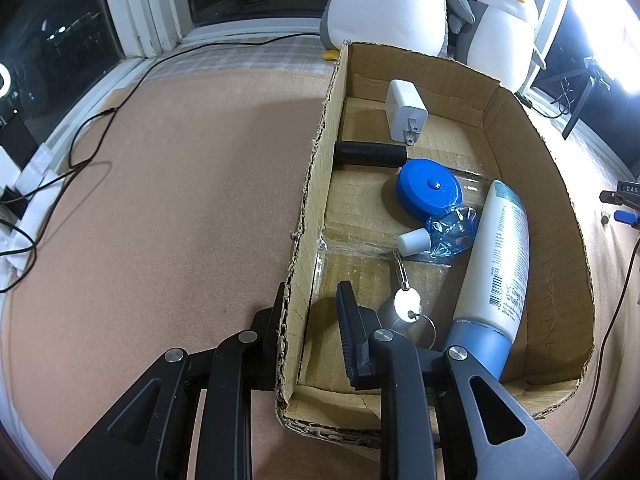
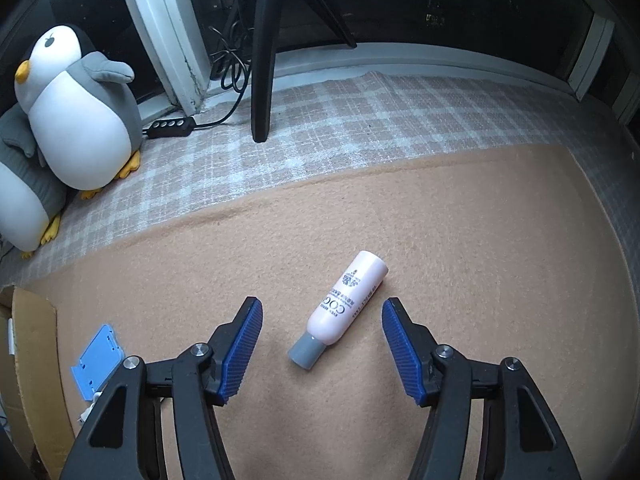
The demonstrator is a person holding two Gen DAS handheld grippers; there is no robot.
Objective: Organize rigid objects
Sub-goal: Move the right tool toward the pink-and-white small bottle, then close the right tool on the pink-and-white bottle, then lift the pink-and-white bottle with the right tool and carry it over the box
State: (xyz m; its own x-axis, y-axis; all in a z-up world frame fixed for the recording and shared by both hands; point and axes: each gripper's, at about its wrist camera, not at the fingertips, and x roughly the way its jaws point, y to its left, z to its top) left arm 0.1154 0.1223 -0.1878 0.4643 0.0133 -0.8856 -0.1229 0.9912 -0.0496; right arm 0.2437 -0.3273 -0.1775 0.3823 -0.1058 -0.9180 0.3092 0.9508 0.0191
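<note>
Right wrist view — pink bottle (image 2: 346, 307) lying between spread right hand-held gripper (image 2: 322, 347) fingers

A pink bottle (image 2: 347, 298) (grey cap nearest the camera) lies on its side on tan felt (image 2: 480, 240).

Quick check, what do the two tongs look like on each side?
Both are black angular linkages with triangular cutouts and silver pivot pins. The right tongs carry blue ribbed pads; the left tongs show a dark ribbed pad. No cables or sleeves are visible.
</note>
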